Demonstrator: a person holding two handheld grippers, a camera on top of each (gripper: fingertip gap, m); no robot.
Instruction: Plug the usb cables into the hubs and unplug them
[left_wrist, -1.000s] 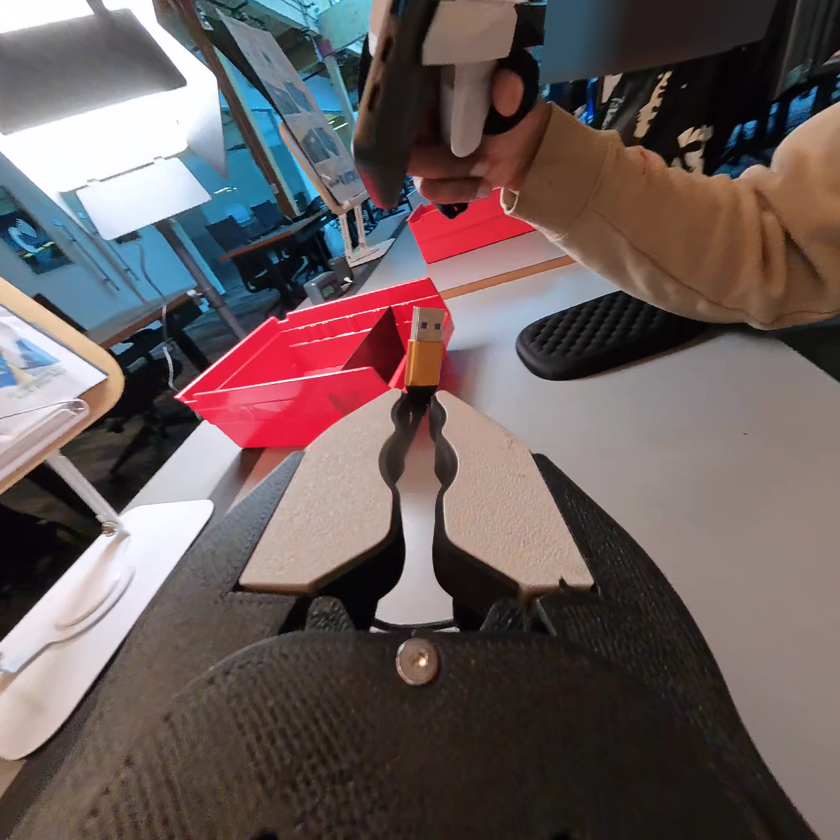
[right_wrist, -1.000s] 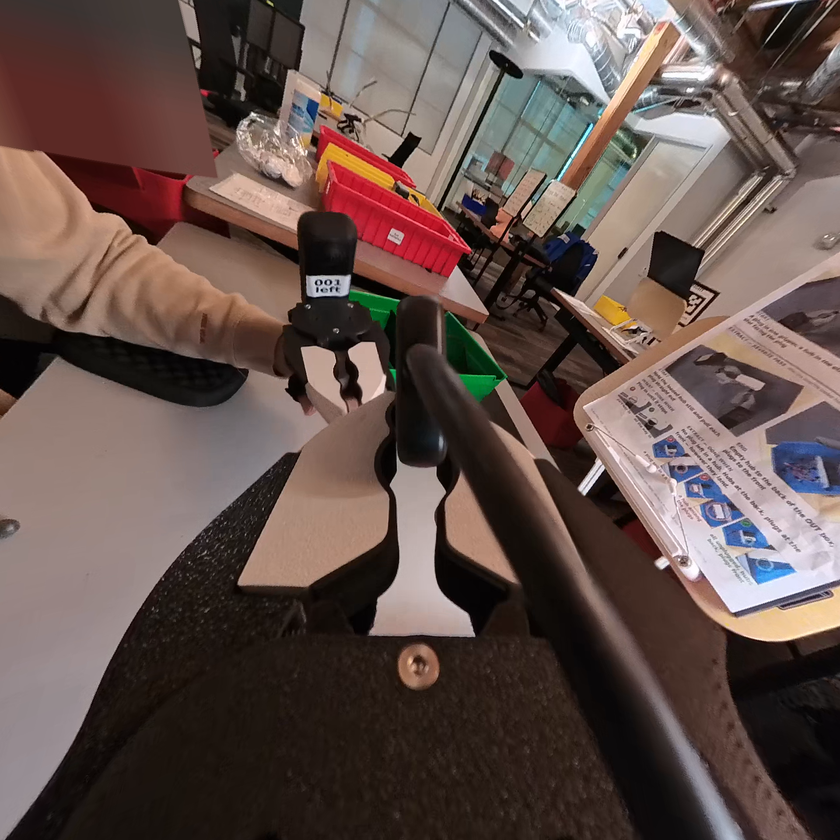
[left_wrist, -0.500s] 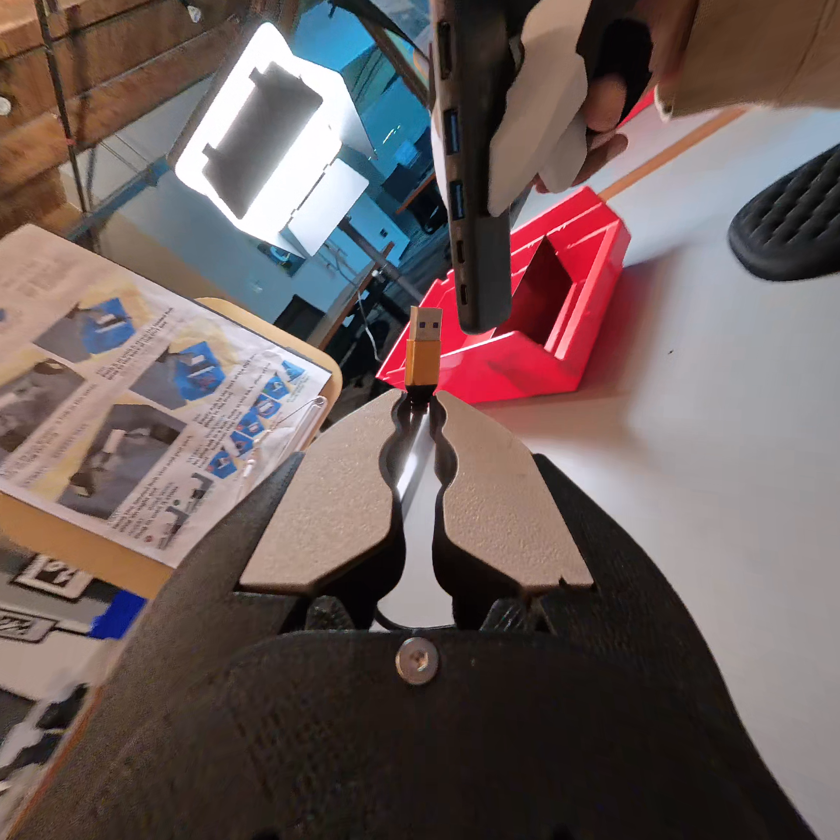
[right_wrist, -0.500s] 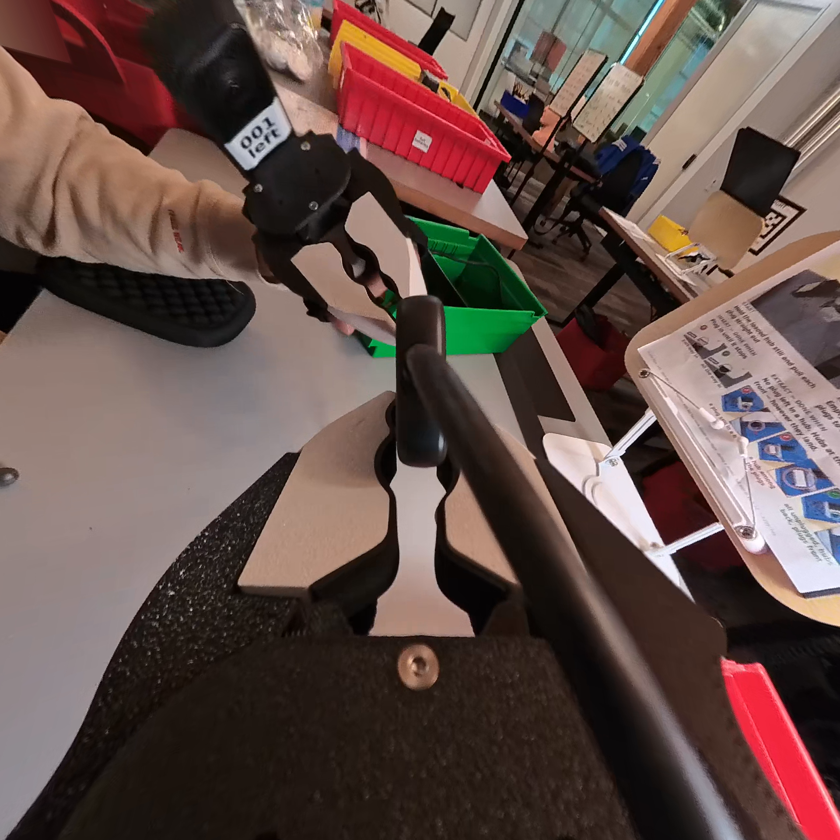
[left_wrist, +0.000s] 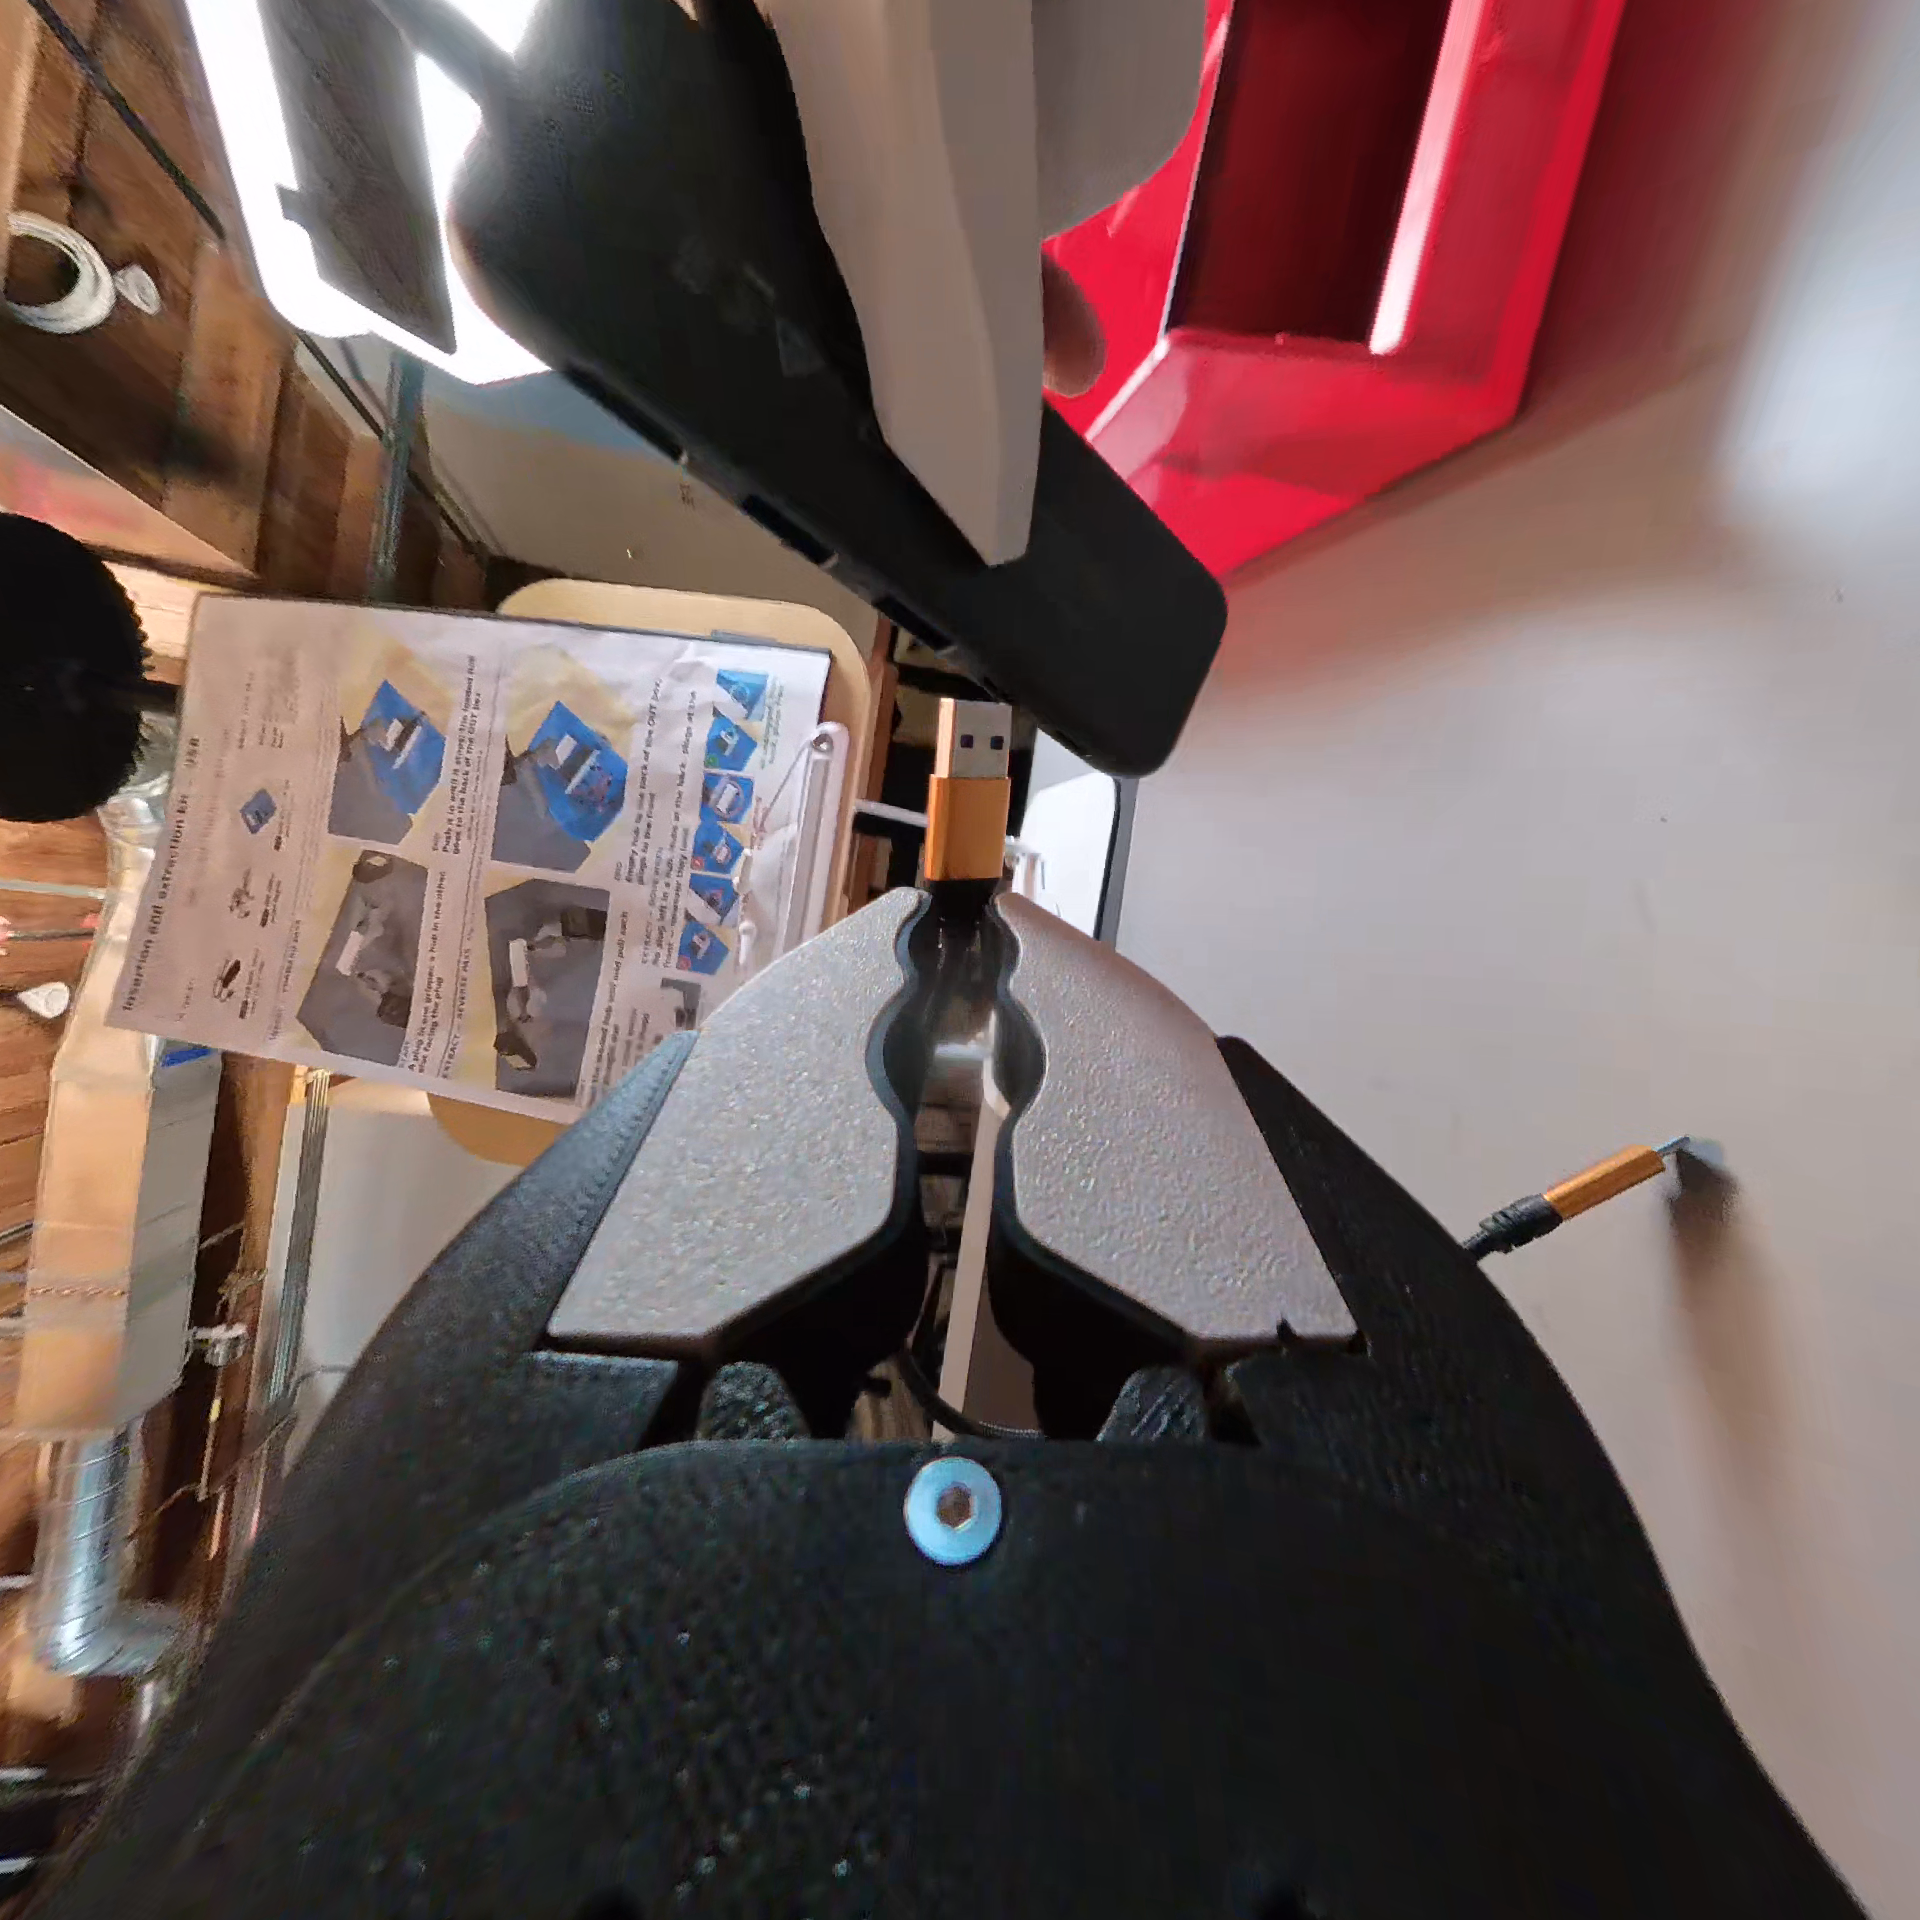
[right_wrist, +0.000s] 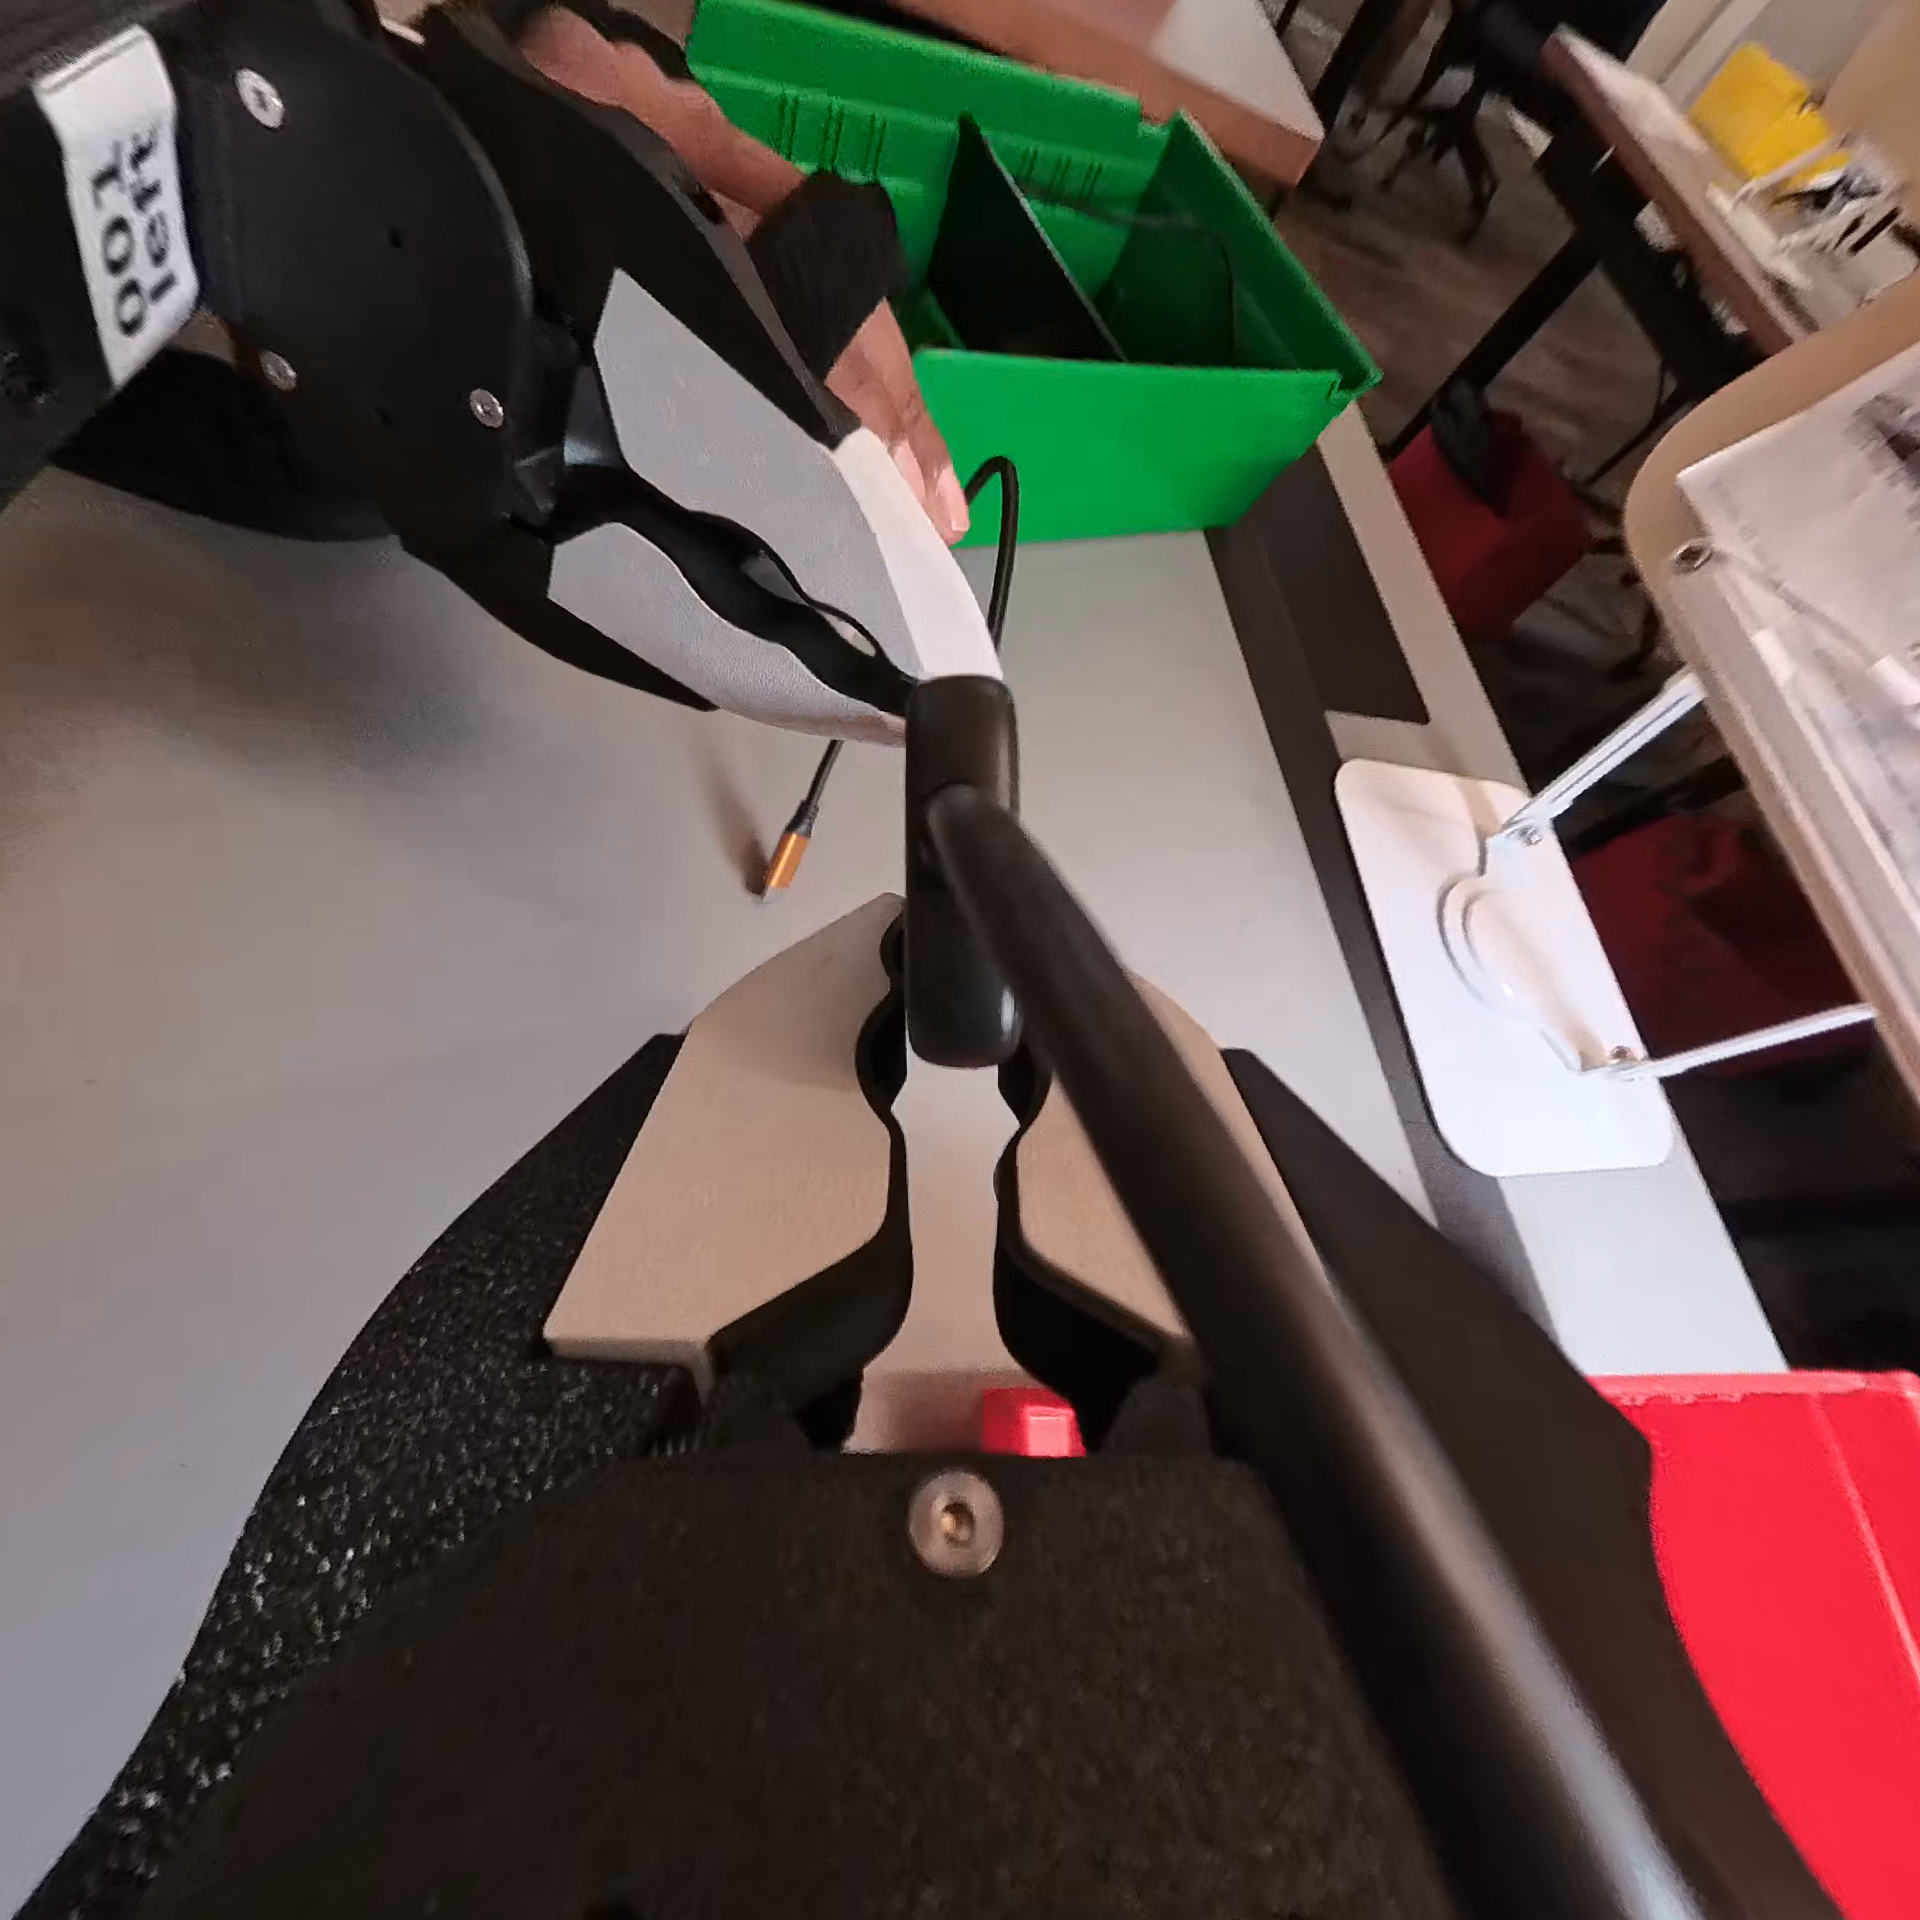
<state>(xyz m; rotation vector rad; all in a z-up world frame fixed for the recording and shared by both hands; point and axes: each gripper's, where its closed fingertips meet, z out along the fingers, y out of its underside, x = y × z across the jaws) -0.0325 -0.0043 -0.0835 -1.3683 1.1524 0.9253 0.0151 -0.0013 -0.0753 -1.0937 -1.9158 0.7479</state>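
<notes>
Plug (left_wrist: 968, 795) sits rigid, pinched by your left gripper (left_wrist: 961, 914); right gripper (right_wrist: 951, 987) clamps the slim, stiff hub (left_wrist: 831, 416) — hold its gold sleeve

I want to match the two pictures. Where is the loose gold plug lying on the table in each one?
Left wrist view: loose gold plug at right edge, on table.
Right wrist view: left of centre, beyond the gripper.
Shared landmark: black hub.

Orange USB plug (left_wrist: 966, 805) just below black hub (left_wrist: 831, 436)
</notes>
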